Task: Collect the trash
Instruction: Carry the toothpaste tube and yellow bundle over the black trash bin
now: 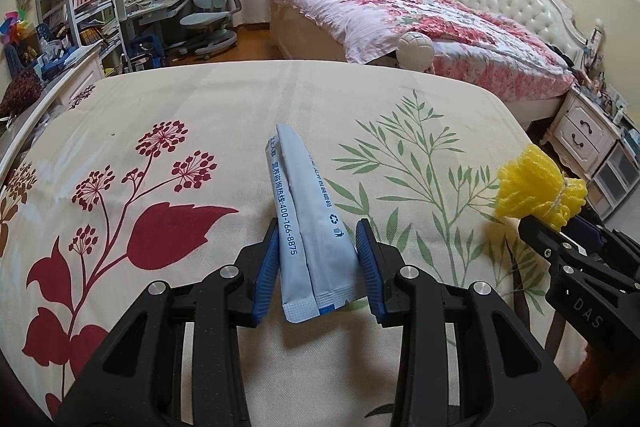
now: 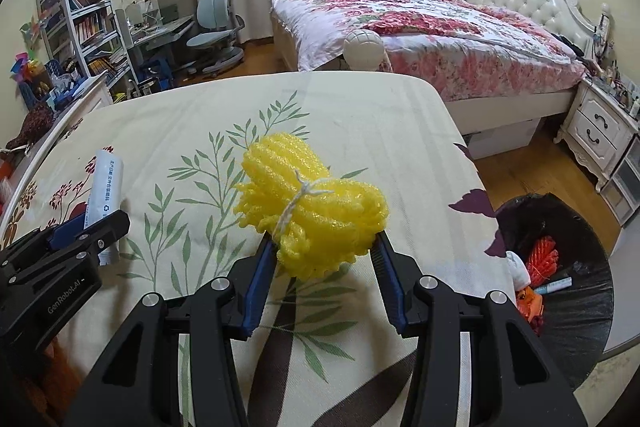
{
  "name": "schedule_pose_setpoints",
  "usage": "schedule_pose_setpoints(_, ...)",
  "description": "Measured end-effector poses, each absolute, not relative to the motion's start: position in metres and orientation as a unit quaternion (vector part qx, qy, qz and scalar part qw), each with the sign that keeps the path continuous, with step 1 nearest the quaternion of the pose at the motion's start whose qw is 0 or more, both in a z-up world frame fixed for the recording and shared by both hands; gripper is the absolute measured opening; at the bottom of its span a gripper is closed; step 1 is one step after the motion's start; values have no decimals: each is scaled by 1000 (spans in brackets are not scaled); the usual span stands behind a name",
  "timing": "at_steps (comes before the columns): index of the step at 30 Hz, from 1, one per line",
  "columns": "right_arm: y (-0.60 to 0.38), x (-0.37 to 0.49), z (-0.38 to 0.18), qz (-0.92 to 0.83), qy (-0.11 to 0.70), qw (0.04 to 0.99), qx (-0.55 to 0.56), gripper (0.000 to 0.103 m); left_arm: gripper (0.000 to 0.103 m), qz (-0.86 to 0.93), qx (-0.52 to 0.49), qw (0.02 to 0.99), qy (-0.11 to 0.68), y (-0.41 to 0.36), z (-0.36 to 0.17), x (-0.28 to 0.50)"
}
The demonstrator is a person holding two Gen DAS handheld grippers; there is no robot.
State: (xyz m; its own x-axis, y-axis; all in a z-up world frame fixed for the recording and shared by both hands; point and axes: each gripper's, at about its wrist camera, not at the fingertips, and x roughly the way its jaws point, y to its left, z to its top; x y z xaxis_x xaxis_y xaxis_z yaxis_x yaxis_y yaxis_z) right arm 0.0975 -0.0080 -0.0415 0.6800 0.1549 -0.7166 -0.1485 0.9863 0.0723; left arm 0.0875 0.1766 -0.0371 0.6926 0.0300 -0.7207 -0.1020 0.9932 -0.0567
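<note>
On packet: "400-166-8875"

Black gripper frames, blue ribbed pads, silver screws.

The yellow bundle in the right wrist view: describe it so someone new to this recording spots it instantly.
Start at the cream floral-print table cover in the foreground. Above it, the right hand-held gripper pinches a bright yellow foam-net bundle tied round its middle with pale string. Its only neighbour is a flat pale-blue sachet in the left hand-held gripper.
</note>
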Motion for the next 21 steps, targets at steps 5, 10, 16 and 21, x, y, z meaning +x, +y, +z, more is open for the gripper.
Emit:
schedule_pose_setpoints(5, -25, 90, -41, 69, 388, 919, 13, 48, 36, 25, -41, 922, 384, 160, -32, 81)
schedule_pose_setpoints(10, -47, 82, -37, 49, 380, 924, 22, 48, 36, 7, -36, 926, 375, 139, -25, 77)
schedule_pose_setpoints(16, -77, 72, -32, 17, 370, 929, 30, 48, 36, -21, -26, 931, 365, 110, -18, 74)
schedule_pose_setpoints(21, -103, 64, -30, -16, 364, 931, 36, 48, 36, -49, -17, 931, 360, 83, -16, 73)
